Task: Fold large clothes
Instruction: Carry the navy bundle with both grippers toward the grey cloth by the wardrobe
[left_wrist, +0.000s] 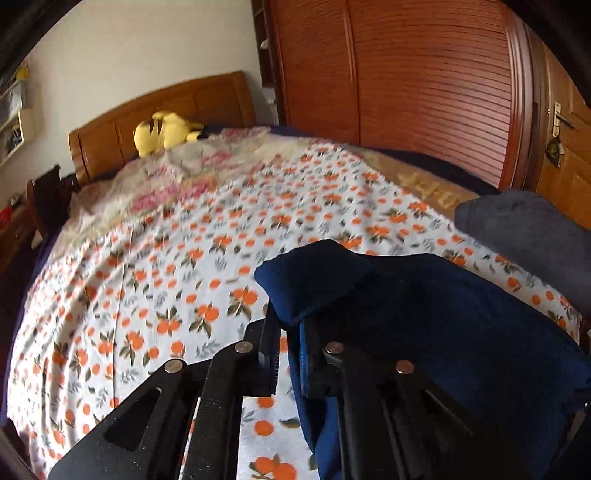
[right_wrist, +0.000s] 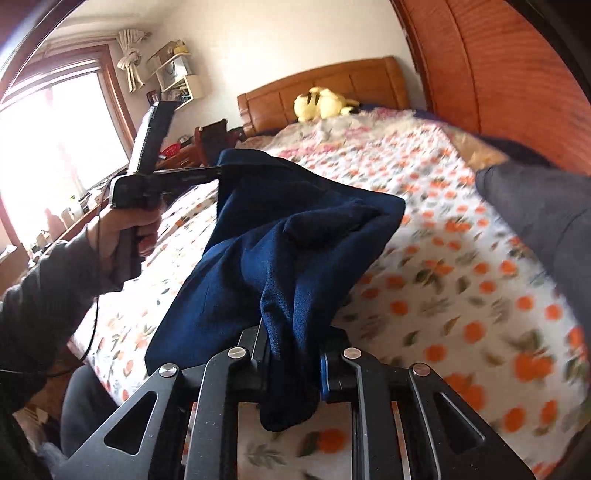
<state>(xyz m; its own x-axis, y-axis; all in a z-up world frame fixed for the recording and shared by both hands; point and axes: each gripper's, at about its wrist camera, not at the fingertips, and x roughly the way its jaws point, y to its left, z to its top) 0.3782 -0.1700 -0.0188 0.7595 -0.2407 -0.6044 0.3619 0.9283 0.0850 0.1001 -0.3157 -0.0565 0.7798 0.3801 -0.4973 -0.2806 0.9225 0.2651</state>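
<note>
While both tools grip one dark garment above it, the bed (left_wrist: 155, 266) fills the ground ahead of and beneath the fingers: a white sheet printed with oranges and green leaves, and beyond that a pale floral quilt (left_wrist: 173, 173) bunched towards the far end. Wooden headboard (right_wrist: 325, 86), far end of the bed, straight ahead of the right tool. Louvred wooden wardrobe (left_wrist: 424, 85), beyond the bed and to the right of both tools. Window (right_wrist: 55, 129), bright, far to the left of the right tool.

Navy blue garment (right_wrist: 295, 236): lifted off the sheet, strung between the two tools, hanging in loose folds; one corner pokes out ahead of the left tool's fingers, the rest drapes over that tool's right side.

Grey folded cloth (left_wrist: 528, 229), lying on the bed to the right of both tools, apart from the navy piece.

Left gripper (left_wrist: 290, 325): jaws drawn together, clamped on a bunched edge of the navy blue garment; in the right wrist view it sits up and to the left, held by a hand (right_wrist: 125, 232) in a grey sleeve.

Right gripper (right_wrist: 291, 350): jaws pinched on a thick fold of the same garment, whose tail hangs down between the fingers.

Yellow plush toy (right_wrist: 323, 103), resting against the headboard, far ahead of both tools.
</note>
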